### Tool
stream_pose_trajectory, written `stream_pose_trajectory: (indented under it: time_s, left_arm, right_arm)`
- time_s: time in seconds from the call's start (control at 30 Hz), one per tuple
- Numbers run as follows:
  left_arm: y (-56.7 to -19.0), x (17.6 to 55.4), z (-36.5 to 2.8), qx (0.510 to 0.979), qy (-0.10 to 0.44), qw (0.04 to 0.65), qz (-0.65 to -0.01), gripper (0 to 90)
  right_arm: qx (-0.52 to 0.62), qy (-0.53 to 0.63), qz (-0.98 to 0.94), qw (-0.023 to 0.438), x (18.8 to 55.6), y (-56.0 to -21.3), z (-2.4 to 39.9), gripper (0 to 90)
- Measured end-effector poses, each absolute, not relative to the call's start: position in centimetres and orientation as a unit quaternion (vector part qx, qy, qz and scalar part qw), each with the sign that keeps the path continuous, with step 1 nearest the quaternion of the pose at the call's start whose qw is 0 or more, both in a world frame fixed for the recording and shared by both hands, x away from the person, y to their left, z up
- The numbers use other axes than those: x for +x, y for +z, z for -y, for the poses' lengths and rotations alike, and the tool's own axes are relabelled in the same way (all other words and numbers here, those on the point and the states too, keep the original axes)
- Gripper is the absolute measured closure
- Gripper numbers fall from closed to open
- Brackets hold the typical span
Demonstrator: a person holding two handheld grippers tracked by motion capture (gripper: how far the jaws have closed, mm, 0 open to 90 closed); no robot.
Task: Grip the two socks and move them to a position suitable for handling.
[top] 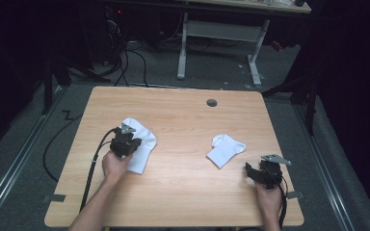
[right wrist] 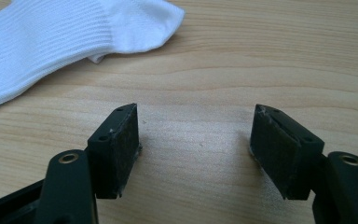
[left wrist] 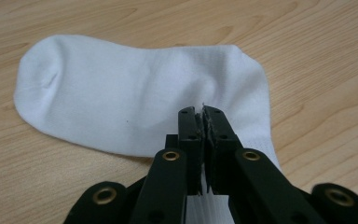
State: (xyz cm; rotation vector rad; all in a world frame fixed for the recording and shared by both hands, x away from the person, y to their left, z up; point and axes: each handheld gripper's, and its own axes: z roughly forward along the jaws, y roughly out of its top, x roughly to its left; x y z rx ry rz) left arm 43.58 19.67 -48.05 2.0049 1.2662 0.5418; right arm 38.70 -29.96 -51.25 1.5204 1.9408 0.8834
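Observation:
Two white socks lie on the wooden table (top: 183, 192). The left sock (top: 142, 144) lies flat at the table's left, toe end pointing away. My left gripper (top: 125, 140) is over its cuff end; in the left gripper view its jaws are shut on the left sock (left wrist: 121, 98), pinching a fold of the fabric at the tips (left wrist: 203, 116). The right sock (top: 225, 150) lies folded right of centre. My right gripper (top: 256, 172) rests low over bare wood near the table's right front corner, open, with nothing between its pads (right wrist: 121, 140); the right sock (right wrist: 51, 32) lies ahead and to its left.
A round grommet hole (top: 212, 102) sits near the table's far edge. Cables (top: 94, 168) trail from the left gripper off the front edge. A white-legged desk (top: 219, 33) stands beyond the table, and tape marks (top: 54, 198) sit at the front corners.

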Motion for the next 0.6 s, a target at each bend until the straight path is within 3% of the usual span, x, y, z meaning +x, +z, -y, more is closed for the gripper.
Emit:
stream_pose_trajectory:
  time_s: [0.6]
  left_arm:
    - [-45.4, 41.7, -20.1, 0.764, 0.203, 0.396, -0.466, 87.2]
  right_arm:
    - [0.56, 0.326, -0.716, 0.258, 38.7, -51.2, 30.0, 32.6]
